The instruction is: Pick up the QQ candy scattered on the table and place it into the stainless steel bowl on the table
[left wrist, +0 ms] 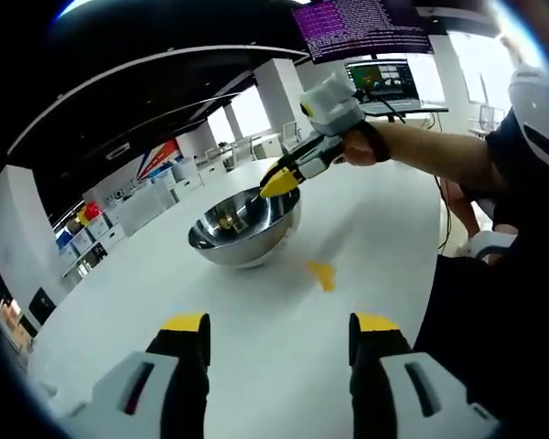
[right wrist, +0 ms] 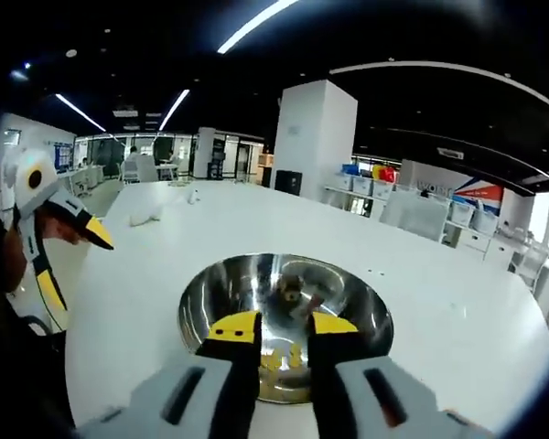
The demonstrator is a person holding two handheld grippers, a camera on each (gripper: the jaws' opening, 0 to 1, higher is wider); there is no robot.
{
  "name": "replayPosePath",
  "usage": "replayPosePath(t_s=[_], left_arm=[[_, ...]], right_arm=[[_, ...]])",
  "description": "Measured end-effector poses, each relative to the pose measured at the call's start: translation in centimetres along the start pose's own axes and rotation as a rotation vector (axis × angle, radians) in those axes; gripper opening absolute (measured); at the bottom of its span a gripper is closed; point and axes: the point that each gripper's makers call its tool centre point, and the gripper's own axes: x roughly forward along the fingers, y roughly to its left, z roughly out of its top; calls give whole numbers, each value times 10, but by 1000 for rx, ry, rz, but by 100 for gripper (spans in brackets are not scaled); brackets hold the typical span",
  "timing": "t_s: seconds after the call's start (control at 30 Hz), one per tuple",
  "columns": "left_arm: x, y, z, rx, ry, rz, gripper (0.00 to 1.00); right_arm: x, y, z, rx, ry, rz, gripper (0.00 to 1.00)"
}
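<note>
Right gripper view: my right gripper (right wrist: 282, 326) fingers, parted and empty, hover over the bowl (right wrist: 366, 297); the left gripper (left wrist: 279, 329), spread and empty, could nudge the yellow candy (left wrist: 321, 273) across the desk (left wrist: 256, 329).

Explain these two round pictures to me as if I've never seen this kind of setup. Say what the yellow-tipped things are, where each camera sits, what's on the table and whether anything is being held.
There is no robot here. A person holds a two-jaw gripper in each hand, and a fisheye camera rides on each one, looking forward along its yellow-tipped jaws.

In the left gripper view, the left gripper rises from the bottom with its jaws wide apart and nothing between them. Ahead on the white table stands the stainless steel bowl. One yellow candy lies on the table beside it. The person's arm reaches in from the right, holding the right gripper over the bowl's rim.

The right gripper view looks down into the same bowl from above its near rim. That gripper's jaws stand a little apart; I cannot tell whether they hold a candy. Something small and yellowish lies in the bowl, but it's too blurred to name.
</note>
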Motion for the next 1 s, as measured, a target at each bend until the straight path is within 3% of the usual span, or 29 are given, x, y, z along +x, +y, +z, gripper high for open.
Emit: replayPosePath(t_s=[0.33, 0.63, 0.87, 1.0], left_arm=[[-1, 1, -3, -6, 3, 5, 61], [-1, 0, -1, -5, 1, 1, 61], [0, 0, -3, -5, 10, 2, 61], [1, 0, -4, -5, 12, 3, 61]], right_arm=[[-6, -2, 2, 18, -13, -13, 20], [-24, 6, 23, -41, -62, 0, 21], [-54, 32, 54, -96, -127, 47, 21], [-69, 49, 62, -131, -159, 74, 22]])
